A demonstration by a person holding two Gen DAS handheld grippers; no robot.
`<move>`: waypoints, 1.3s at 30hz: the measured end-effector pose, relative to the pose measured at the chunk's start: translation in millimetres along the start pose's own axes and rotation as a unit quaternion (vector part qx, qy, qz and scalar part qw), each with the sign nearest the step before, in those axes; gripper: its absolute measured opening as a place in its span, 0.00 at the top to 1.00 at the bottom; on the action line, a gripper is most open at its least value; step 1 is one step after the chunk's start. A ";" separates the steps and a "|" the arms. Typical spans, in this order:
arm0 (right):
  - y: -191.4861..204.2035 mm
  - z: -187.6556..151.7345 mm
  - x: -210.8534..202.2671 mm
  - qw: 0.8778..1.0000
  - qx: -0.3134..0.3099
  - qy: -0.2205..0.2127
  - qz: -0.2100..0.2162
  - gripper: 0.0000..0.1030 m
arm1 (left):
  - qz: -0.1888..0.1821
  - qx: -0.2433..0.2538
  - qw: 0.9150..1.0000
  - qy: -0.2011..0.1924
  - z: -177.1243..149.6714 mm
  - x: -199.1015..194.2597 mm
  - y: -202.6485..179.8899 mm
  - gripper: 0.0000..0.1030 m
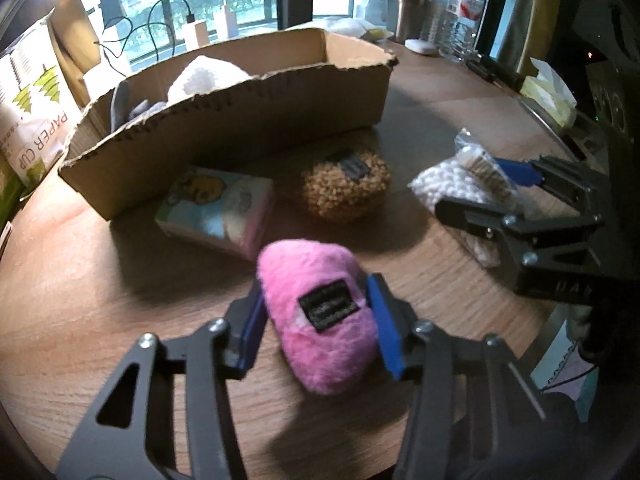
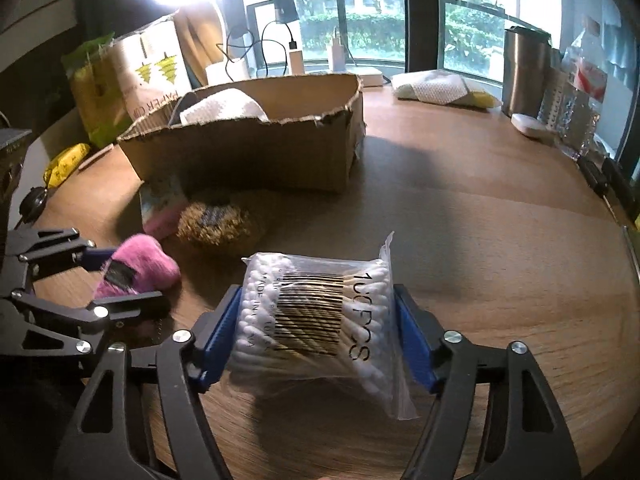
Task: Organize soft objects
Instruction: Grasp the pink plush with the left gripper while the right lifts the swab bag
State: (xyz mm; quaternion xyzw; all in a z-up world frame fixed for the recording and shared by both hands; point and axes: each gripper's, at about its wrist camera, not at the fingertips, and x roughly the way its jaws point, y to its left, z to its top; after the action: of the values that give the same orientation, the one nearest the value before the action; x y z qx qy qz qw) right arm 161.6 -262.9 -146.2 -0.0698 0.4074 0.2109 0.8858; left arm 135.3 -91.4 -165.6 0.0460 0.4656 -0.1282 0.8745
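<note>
My left gripper (image 1: pixel 318 320) is shut on a pink plush toy (image 1: pixel 320 316), just above the wooden table (image 1: pixel 80 280). My right gripper (image 2: pixel 316 336) is shut on a plastic bag of cotton swabs (image 2: pixel 316 320). That bag (image 1: pixel 452 184) and the right gripper (image 1: pixel 512 196) show at the right of the left wrist view. The pink toy (image 2: pixel 136 268) and left gripper (image 2: pixel 108 276) show at the left of the right wrist view. A cardboard box (image 1: pixel 240 120) stands behind, holding white and grey soft items (image 1: pixel 204 76).
A tissue pack (image 1: pixel 218 210) and a brown fuzzy ball (image 1: pixel 346 186) lie in front of the box. A paper-cup bag (image 1: pixel 32 112), chargers, a steel tumbler (image 2: pixel 524 72) and water bottles stand along the window edge.
</note>
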 end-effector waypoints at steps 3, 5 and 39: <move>2.5 4.2 -1.9 1.000 -0.002 -0.003 0.000 0.27 | -0.005 0.000 1.000 -0.011 0.6 -4.5 1.6 0.58; 4.6 7.1 -3.9 1.000 -0.005 -0.007 0.001 0.27 | -0.009 -0.002 1.000 -0.019 1.6 -8.1 4.8 0.59; 27.8 89.5 -25.3 0.997 -0.048 -0.067 0.012 0.28 | -0.018 -0.067 0.985 -0.158 57.9 -70.5 66.2 0.59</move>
State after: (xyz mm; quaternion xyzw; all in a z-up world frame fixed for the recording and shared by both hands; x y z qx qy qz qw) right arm 196.9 -219.4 -66.9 -0.0936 0.3376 0.2449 0.9041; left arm 161.8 -26.5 -77.5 -0.0414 0.3300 -0.1182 0.9356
